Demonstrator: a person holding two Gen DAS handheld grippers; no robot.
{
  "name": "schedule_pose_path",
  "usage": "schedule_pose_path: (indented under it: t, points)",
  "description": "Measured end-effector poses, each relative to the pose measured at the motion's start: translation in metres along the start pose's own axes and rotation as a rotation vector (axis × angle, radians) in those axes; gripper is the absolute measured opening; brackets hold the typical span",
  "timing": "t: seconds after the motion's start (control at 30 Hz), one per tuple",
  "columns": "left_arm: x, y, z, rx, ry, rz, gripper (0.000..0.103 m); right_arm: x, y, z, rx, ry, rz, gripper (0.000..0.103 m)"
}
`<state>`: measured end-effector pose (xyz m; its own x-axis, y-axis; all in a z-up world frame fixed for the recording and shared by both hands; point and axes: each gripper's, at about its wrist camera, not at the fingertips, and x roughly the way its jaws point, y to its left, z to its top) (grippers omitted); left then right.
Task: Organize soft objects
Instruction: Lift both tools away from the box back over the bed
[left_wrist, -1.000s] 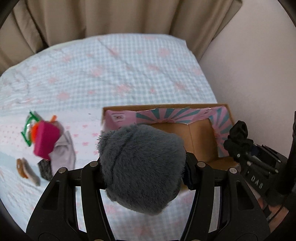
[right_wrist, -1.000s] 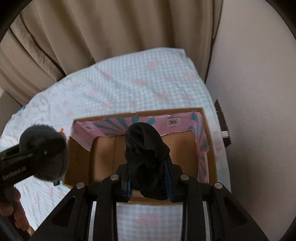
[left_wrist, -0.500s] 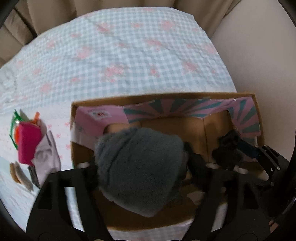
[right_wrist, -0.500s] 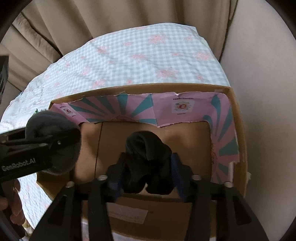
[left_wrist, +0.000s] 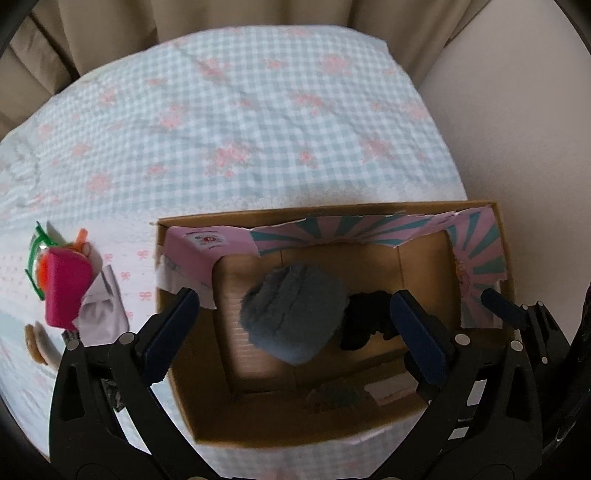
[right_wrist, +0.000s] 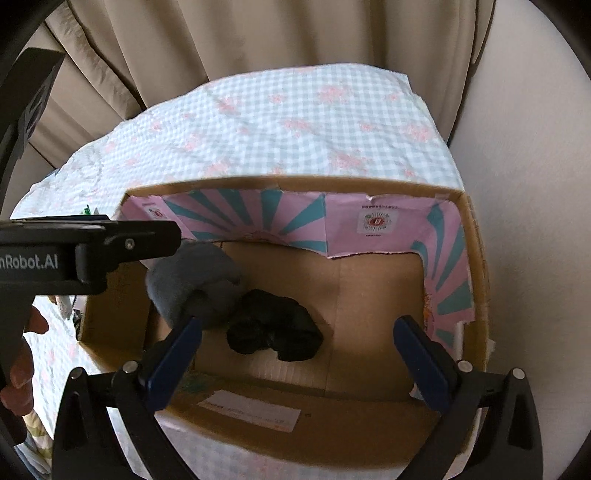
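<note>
A grey fluffy plush (left_wrist: 293, 312) lies inside the cardboard box (left_wrist: 332, 210), with a black soft cloth bundle (left_wrist: 365, 319) beside it on its right. Both show in the right wrist view, the plush (right_wrist: 195, 284) left of the black bundle (right_wrist: 275, 332). My left gripper (left_wrist: 295, 325) is open above the box, fingers wide on either side of the plush. My right gripper (right_wrist: 295, 350) is open above the box (right_wrist: 295, 184), empty, over the black bundle. The left gripper's body (right_wrist: 88, 247) reaches in from the left.
The box has pink and teal striped lining (right_wrist: 258, 214) and stands on a checked floral bedcover (left_wrist: 240, 118). A pile with a pink object (left_wrist: 66, 291), white cloth and green and orange bits lies left of the box. Curtains and a wall stand behind.
Both grippers have opened and let go. The grey plush and the black bundle have dropped from the fingers onto the box floor.
</note>
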<state>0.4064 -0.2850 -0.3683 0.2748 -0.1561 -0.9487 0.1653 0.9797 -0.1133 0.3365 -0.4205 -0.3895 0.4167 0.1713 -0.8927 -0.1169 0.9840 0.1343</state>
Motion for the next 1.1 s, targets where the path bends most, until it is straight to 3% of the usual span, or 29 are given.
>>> schedule_pose_path:
  t: [0.23, 0.5, 0.87, 1.1]
  points:
    - [-0.06, 0.0, -0.01, 0.002, -0.085, -0.021, 0.103, -0.047, 0.014, 0.005, 0.001, -0.041, -0.011, 0.103]
    - [-0.155, -0.002, -0.037, 0.033, -0.221, -0.035, 0.103, -0.127, 0.033, 0.001, 0.051, -0.13, -0.023, 0.103]
    - [-0.299, 0.008, -0.109, 0.059, -0.432, -0.042, 0.103, -0.256, 0.066, -0.026, 0.089, -0.266, -0.087, 0.103]
    - [-0.358, 0.02, -0.16, 0.068, -0.53, -0.031, 0.103, -0.315, 0.095, -0.053, 0.083, -0.367, -0.135, 0.103]
